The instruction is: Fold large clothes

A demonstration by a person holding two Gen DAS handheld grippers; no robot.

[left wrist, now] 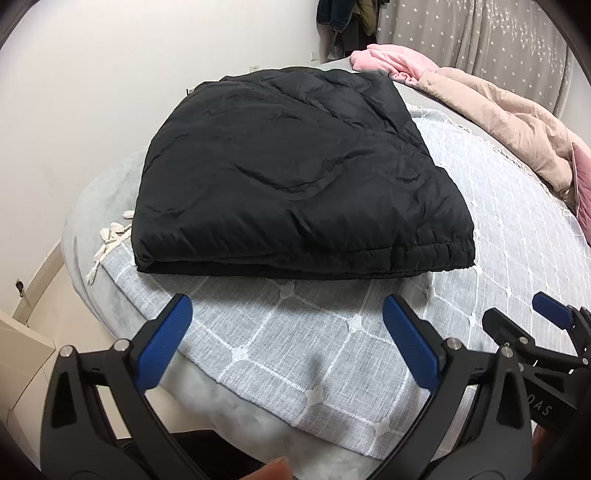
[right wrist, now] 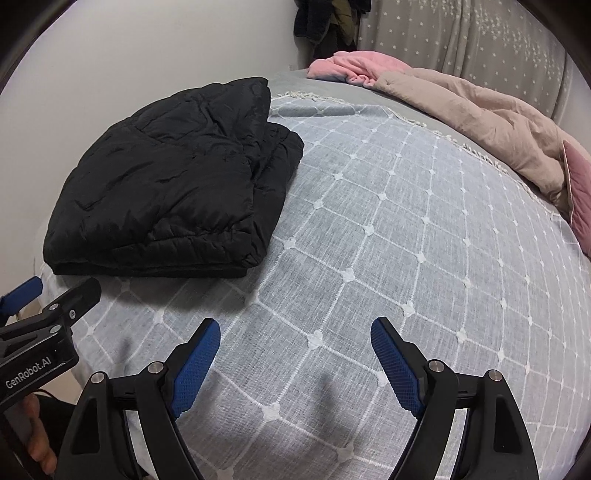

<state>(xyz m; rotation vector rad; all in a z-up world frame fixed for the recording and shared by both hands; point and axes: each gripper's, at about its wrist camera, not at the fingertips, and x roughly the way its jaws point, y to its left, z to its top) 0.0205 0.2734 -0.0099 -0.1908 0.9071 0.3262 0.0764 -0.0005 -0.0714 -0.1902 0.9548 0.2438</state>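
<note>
A black padded jacket (left wrist: 291, 177) lies folded into a thick flat stack on the bed's grey checked blanket (left wrist: 332, 354). It also shows in the right wrist view (right wrist: 173, 192), at the left of the bed. My left gripper (left wrist: 288, 314) is open and empty, hovering just short of the jacket's near edge. My right gripper (right wrist: 295, 332) is open and empty over bare blanket (right wrist: 406, 240), to the right of the jacket. Each gripper's tip shows at the edge of the other's view.
A beige quilt (left wrist: 509, 114) and a pink cloth (left wrist: 391, 59) lie bunched along the far right of the bed. A white wall (left wrist: 110, 92) stands left of the bed, a starred curtain (right wrist: 461, 33) behind. The bed's left edge drops to the floor (left wrist: 22, 302).
</note>
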